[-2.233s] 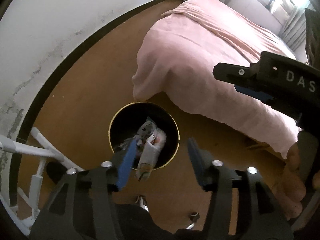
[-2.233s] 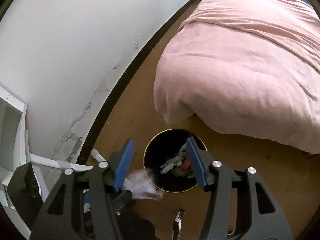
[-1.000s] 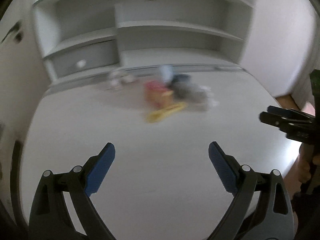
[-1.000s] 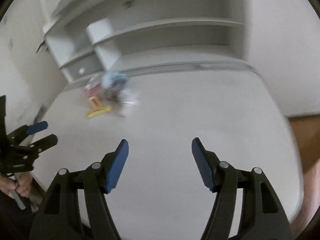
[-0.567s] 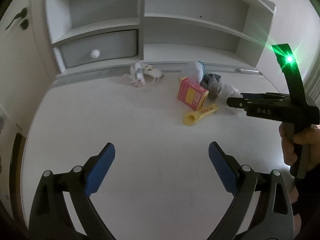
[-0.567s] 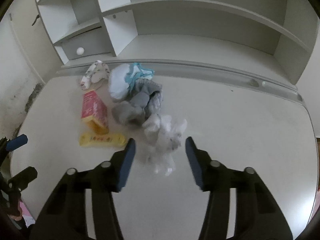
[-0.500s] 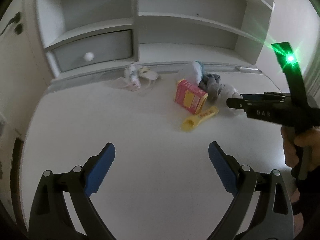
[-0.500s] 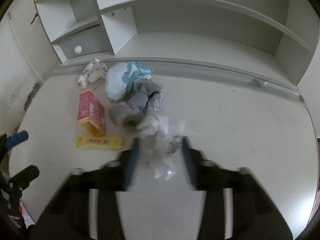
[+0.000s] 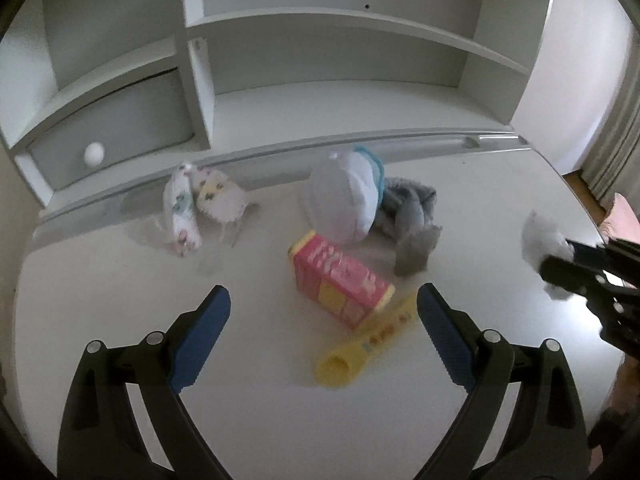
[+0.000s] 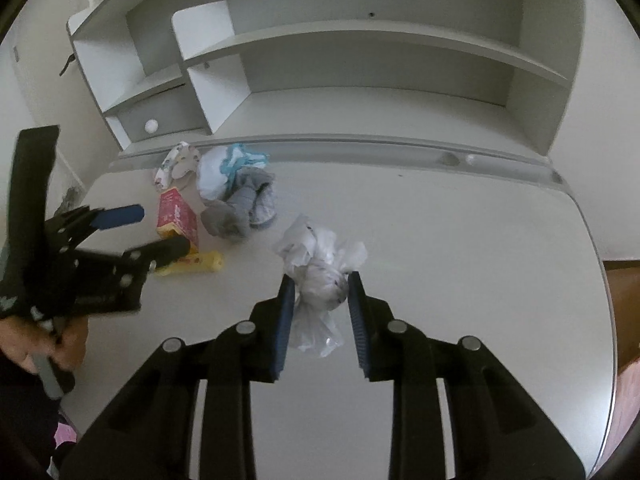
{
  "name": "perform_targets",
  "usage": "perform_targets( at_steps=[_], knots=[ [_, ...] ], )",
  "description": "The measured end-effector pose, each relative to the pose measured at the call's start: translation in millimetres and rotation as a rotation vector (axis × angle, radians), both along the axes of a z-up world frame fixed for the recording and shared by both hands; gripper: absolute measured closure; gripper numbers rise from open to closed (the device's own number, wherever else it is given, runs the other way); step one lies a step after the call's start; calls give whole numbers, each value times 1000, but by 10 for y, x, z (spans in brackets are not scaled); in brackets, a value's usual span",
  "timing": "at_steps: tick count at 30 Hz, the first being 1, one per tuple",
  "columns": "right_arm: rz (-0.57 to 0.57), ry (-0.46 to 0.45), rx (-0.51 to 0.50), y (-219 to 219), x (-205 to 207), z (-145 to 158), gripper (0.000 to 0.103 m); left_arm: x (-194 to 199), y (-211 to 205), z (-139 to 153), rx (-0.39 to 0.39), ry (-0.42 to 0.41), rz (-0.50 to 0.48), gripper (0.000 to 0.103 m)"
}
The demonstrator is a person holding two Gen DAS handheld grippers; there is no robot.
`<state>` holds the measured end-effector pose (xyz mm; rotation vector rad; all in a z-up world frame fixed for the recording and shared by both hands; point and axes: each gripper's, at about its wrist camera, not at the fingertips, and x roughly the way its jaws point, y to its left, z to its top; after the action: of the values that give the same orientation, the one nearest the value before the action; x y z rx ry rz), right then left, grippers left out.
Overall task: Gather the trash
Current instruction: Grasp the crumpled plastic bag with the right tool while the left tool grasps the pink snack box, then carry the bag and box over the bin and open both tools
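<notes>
On the white counter (image 9: pixel 120 340), the left tongs (image 9: pixel 322 316) are hanging released, lined up on the pink-and-yellow cardboard carton (image 9: pixel 340 278) and yellow plastic tube (image 9: pixel 368 340), probably the next trash. Further right, the right tongs (image 10: pixel 321 314) are clenching a crumpled clear plastic bag (image 10: pixel 320 276) just above the counter. Blur is hiding the carton's print, and no bin is showing.

A white desk (image 9: pixel 120 360) stands under a white shelf unit (image 10: pixel 360 40) with 1 grey drawer (image 9: pixel 120 128), a round white knob (image 9: pixel 94 153) at its front.
</notes>
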<state>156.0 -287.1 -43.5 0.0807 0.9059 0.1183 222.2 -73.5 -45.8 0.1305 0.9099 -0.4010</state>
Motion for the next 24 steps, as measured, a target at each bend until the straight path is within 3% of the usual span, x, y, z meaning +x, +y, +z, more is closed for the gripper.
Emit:
perform_targets(
  at_steps=[4,5,8,17,20,24],
  knots=[
    [-18,-2,3,-102,-113,22,76,64,-22,-31,2,-3,0,18],
    [-30,-6,5,-142,-162,35,76,76,-24,-38,5,-1,-1,31],
    [-61,-12,6,-258,-283,65,76,82,-20,-40,-2,7,-13,55],
    [-186,-38,9,-790,-810,225,76,-78,-41,249,70,-66,32,55],
    [-278,-37,15,-1140,-1124,220,76,-330,-237,443,76,-103,-13,55],
    [-442,-27,36,-1736,-1664,116,76,-810,-808,598,42,-128,-153,55]
  ],
)
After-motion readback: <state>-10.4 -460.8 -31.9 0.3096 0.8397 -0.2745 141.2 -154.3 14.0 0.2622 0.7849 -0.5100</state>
